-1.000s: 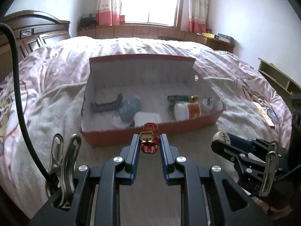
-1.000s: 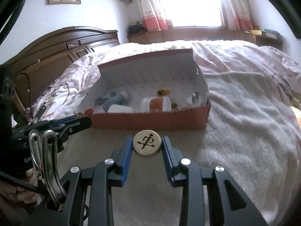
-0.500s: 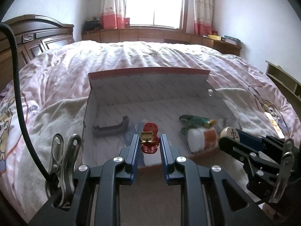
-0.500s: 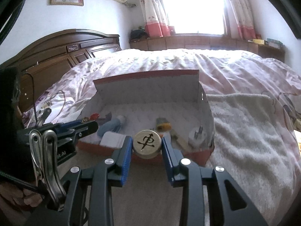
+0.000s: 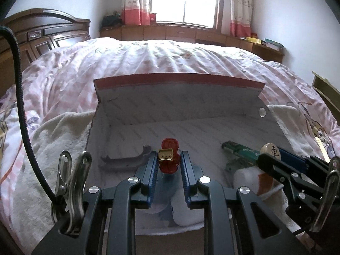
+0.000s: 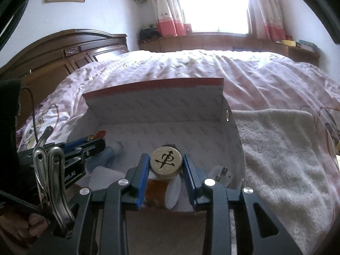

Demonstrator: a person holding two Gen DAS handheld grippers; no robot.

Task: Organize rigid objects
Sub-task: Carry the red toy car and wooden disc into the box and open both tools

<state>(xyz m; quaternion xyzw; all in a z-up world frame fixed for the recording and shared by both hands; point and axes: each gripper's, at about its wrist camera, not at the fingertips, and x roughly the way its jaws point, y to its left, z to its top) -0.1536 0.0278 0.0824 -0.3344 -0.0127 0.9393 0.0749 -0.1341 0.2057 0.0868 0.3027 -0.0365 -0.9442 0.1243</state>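
Observation:
My left gripper (image 5: 168, 159) is shut on a small red toy car (image 5: 169, 159) and holds it above the open red cardboard box (image 5: 178, 79). My right gripper (image 6: 166, 165) is shut on a round wooden chess piece (image 6: 166, 161) with a black character, also above the box (image 6: 153, 85). The chess piece also shows in the left wrist view (image 5: 271, 150). The box holds a grey curved part (image 5: 125, 161), a green tube (image 5: 240, 149), a white and orange bottle (image 5: 257, 178), a blue item (image 6: 110, 155) and a white plug (image 6: 220, 173).
The box sits on a cream towel (image 6: 276, 148) over a pink quilt (image 5: 170, 57) on a bed. A dark wooden headboard (image 6: 63, 53) stands at the left. A window with pink curtains (image 5: 184, 0) is at the back.
Both grippers have moved forward with their objects, from in front of the box's near wall to over its inside. Both grips are unchanged.

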